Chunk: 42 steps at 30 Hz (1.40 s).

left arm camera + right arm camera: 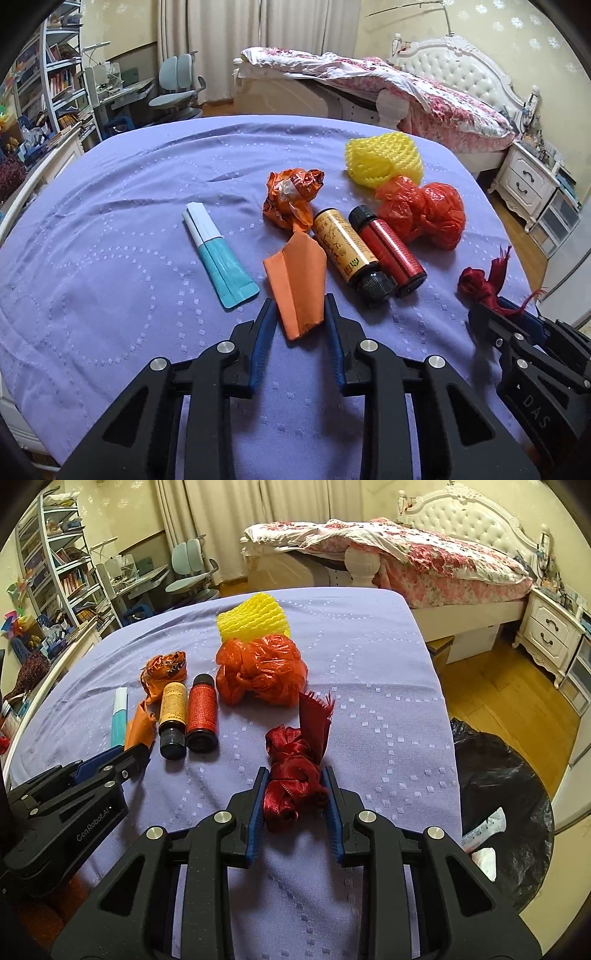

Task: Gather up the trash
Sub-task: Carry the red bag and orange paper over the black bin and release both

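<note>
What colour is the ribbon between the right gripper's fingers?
Dark red ribbon, best seen in the right wrist view.

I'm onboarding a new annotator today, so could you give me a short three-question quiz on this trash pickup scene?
1. True or false: the right hand-held gripper has the dark red ribbon between its fingers.
2. Multiple choice: what lies between the fingers of the left hand-held gripper? A) teal and white tube B) folded orange paper C) yellow foam net
3. Fill in: the two small bottles, yellow-labelled and red-labelled, lie side by side on the ______ cloth.

Key: 1 true; 2 B; 3 purple.
</note>
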{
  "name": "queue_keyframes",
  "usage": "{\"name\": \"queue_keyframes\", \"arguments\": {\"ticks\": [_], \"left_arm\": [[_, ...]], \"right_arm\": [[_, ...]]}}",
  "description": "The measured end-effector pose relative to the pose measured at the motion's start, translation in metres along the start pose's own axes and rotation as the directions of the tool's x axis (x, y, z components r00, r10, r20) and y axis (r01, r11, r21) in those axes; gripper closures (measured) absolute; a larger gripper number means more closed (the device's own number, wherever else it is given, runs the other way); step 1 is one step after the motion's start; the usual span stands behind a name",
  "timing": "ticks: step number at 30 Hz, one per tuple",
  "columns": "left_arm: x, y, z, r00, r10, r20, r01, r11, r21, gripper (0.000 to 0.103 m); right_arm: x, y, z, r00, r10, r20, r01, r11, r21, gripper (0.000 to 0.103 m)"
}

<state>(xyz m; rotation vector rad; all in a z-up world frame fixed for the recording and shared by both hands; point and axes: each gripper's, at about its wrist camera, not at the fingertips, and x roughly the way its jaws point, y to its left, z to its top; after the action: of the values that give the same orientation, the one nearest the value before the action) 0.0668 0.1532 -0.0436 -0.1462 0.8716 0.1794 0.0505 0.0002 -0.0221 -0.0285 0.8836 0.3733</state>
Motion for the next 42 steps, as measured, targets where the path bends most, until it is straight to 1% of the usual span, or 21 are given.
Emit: {"name": "queue_keyframes", "arguments": {"ticks": [6,9,14,20,26,33,38,42], "left_arm": [[-0.009,0.003,-0.007,0.999,-0.037,0.010,0.037,0.999,0.000,0.076],[-0.015,0.002,-0.012,0.999,-0.047,0.020,0.047,0.999,0.003,0.076],[-0.021,-0.002,-0.015,0.998,-0.057,0.025,0.056,0.998,0.010,0.076],[-0.031,-0.009,-0.022,0.995,-0.089,0.041,0.088,0.996,0.023,0.076],[-0.043,-0.021,-0.027,0.991,-0.124,0.059,0.121,0.992,0.044,0.076],[-0.057,-0.044,-0.030,0.981,-0.174,0.086,0.167,0.983,0.081,0.075],[-0.063,-0.068,-0.035,0.972,-0.215,0.091,0.203,0.971,0.127,0.075],[-0.065,-0.095,-0.037,0.966,-0.245,0.086,0.228,0.959,0.170,0.075]], "right_arm": [[-0.002,0.002,-0.003,1.000,0.000,0.002,0.000,1.000,-0.006,0.075],[-0.004,0.004,-0.006,1.000,-0.007,0.008,0.008,1.000,-0.020,0.076],[-0.010,0.002,-0.012,1.000,0.005,0.009,-0.005,1.000,-0.011,0.076],[-0.023,-0.003,-0.018,1.000,0.017,0.021,-0.017,1.000,0.008,0.076],[-0.043,-0.009,-0.022,0.999,0.015,0.052,-0.015,1.000,0.011,0.076],[-0.065,-0.030,-0.030,0.997,-0.020,0.080,0.016,0.999,0.044,0.076],[-0.078,-0.056,-0.038,0.993,-0.068,0.093,0.059,0.994,0.091,0.076],[-0.088,-0.081,-0.046,0.989,-0.109,0.102,0.095,0.986,0.139,0.076]]}}
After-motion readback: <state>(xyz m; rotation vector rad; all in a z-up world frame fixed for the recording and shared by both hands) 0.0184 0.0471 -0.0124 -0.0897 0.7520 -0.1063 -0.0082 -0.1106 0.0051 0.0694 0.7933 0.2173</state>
